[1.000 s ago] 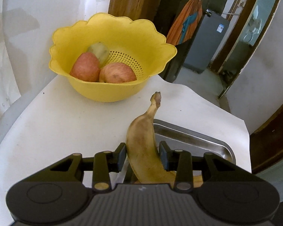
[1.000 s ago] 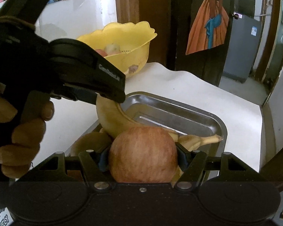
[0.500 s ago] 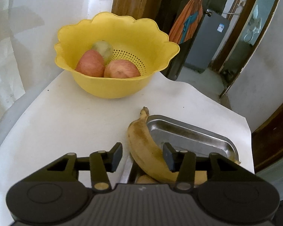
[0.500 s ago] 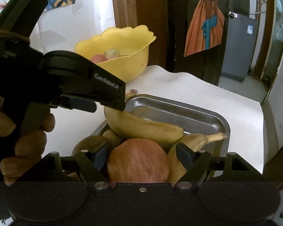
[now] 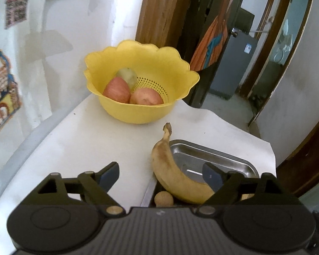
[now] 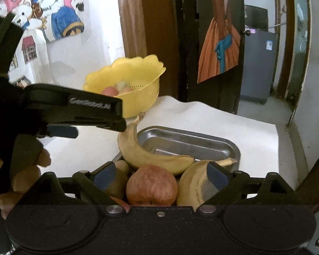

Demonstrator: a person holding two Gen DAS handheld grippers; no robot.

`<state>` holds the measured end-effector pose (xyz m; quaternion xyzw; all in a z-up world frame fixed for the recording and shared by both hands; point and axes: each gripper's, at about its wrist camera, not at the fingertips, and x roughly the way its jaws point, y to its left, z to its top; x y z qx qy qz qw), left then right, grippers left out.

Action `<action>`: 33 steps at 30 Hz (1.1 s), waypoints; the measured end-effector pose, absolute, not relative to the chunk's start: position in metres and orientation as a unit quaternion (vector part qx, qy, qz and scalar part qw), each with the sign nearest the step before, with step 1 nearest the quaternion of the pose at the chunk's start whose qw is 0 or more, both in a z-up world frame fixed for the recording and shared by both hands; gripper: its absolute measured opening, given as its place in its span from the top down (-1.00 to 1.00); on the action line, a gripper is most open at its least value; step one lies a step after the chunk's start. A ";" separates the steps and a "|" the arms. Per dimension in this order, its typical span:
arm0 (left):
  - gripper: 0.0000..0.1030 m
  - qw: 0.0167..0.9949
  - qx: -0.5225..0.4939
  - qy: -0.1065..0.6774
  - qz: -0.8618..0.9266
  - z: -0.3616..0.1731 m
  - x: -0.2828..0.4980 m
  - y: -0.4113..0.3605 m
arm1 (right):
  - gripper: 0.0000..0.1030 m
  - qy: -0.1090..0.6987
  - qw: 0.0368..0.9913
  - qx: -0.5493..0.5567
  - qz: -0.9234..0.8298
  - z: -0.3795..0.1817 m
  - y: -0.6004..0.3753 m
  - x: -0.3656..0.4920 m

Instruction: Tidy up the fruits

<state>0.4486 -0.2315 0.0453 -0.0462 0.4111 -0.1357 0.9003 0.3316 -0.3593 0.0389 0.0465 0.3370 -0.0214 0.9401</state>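
Table, white top: carrying everything listed.

Yellow bowl, sitting at the far edge: holding two reddish apples and one greenish fruit.

Steel tray, lying near the right edge, nearer me: taking the sorted fruit.

Banana: resting in the tray, its stem leaning out over the rim towards the bowl.

Second banana and apple: lying at the tray's near end, touching.

Small brown fruit: lying in the near left corner of the tray.

My left tongs: having just been opening, gaping wide, banana between the jaws but untouched.

My right tongs: likewise just spreading, apple lying free between them.

Progress, as I judge it: partly done; whether the bowl's fruit is waiting its turn, I cannot tell.
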 end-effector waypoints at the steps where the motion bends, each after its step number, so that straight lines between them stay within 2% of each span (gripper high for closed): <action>1: -0.82 0.903 -0.047 0.407 -0.134 0.048 0.444 -0.230 | -0.85 0.334 0.941 0.049 -0.024 0.041 -0.360 0.327; 10: -0.99 0.924 -0.042 0.364 -0.110 0.074 0.400 -0.211 | -0.98 0.298 0.951 0.072 -0.047 0.066 -0.368 0.286; 33: -0.99 0.930 -0.001 0.355 -0.093 0.096 0.327 -0.135 | -0.98 0.253 0.957 0.091 -0.105 0.105 -0.313 0.220</action>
